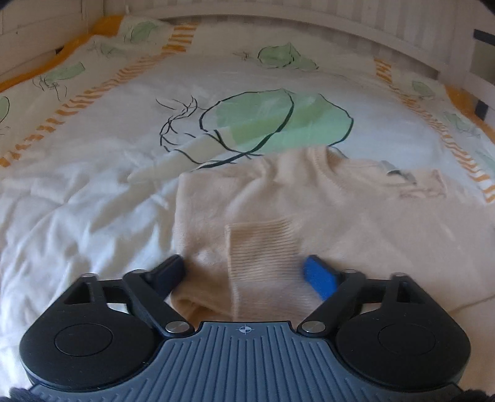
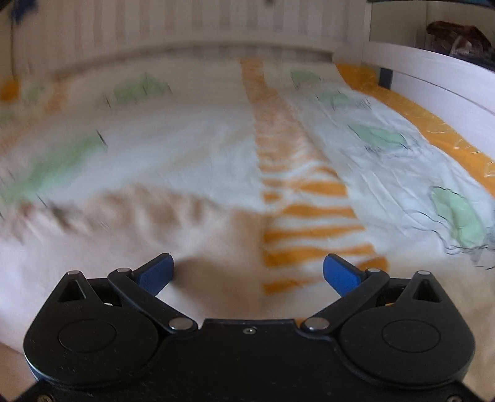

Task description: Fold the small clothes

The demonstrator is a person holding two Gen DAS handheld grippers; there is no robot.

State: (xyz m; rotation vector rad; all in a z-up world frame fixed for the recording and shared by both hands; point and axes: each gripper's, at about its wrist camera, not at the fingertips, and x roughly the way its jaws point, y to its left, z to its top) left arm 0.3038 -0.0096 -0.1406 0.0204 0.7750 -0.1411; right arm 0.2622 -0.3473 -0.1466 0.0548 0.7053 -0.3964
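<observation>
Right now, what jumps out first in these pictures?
A cream sweater lies on the bedspread, its ribbed cuff folded over between the open left gripper fingers. Behind it sits a big green leaf print. The right gripper is open too, above orange stripes.

The sweater point(image 1: 309, 201) is a cream knit, soft and fuzzy, matt all over, with a ribbed cuff point(image 1: 263, 250) lying on its body. Under it the bedspread point(image 1: 92, 216) is thin woven cloth, matt and creased, printed with green leaves and orange stripes. Nearer than the cuff, the left claw point(image 1: 247, 272) is matt black plastic with shiny metal pivot pins, a blue rubbery pad point(image 1: 318, 275) and a ridged grey housing. Beyond the sweater, the bed frame point(image 1: 309, 18) looks like painted white wood.
</observation>
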